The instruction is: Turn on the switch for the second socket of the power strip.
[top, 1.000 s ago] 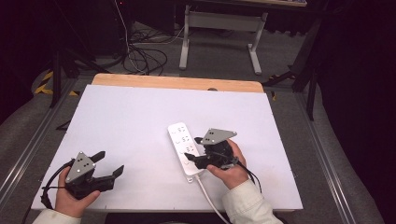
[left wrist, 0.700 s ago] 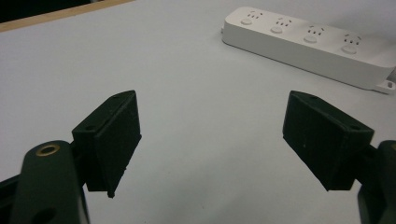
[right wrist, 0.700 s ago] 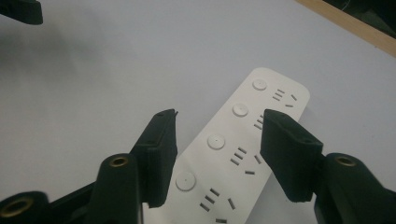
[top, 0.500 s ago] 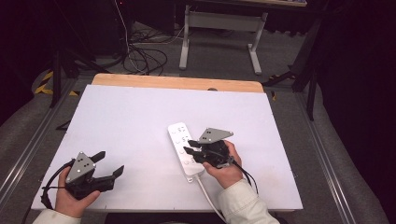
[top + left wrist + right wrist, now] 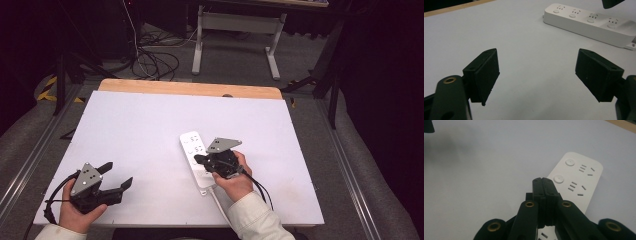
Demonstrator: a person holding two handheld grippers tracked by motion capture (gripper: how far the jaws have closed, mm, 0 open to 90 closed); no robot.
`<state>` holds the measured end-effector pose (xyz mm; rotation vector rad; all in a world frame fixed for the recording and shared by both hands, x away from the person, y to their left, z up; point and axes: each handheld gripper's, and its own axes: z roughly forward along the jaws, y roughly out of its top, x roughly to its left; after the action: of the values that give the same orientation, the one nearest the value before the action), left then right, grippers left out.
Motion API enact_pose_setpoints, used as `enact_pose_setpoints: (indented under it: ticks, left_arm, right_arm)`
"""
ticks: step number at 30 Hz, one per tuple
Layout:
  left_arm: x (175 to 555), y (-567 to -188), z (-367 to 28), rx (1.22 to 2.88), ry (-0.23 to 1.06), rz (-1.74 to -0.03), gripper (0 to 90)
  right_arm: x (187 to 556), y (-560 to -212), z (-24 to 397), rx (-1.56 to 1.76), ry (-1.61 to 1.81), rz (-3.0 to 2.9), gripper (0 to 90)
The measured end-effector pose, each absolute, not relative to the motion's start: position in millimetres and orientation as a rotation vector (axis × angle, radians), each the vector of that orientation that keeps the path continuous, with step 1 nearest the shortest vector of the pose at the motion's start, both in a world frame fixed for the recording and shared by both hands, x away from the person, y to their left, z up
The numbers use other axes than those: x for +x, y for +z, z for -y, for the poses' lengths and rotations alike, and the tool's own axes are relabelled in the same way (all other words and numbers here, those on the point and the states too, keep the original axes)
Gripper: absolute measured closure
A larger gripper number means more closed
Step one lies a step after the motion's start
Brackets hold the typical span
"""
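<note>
Two black jaws pressed flat together, nothing between them: that's your right gripper (image 5: 545, 180), and they've just been closing as it hovers over the power strip (image 5: 576, 182). In the right gripper view the closed tips sit right beside a round white button (image 5: 559, 179), so you look set up to press a switch, not to lift anything.

Your left gripper (image 5: 536, 72) is the opposite story: jaws spread wide, empty, bare white table (image 5: 524, 37) between them, parked near the table's front left corner and well apart from the strip.

The strip itself lies a little right of centre, toward your side of the table, long axis running away from you, its white cord (image 5: 216, 199) trailing off the near end under your right hand (image 5: 235, 177).

Handling, as I judge it: a stiff plastic shell, light, smooth and probably slick on this glossy surface, so a push on a button could skate it sideways. Press straight down, not at a slant. If it slides, bring the left gripper across and clamp the long edges at the far end, clear of the sockets. Don't haul on the cord.
</note>
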<state>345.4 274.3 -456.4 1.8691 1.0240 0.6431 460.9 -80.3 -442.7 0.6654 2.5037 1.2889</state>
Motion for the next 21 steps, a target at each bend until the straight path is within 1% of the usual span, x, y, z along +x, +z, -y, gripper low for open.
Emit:
enact_pose_setpoints:
  ticks: [21]
  left_arm:
    - [345.6,-456.7,-274.3,1.869,0.642,-1.029,19.7]
  right_arm:
    - [469.7,-463.5,68.5,0.715,1.222,-2.511,90.0]
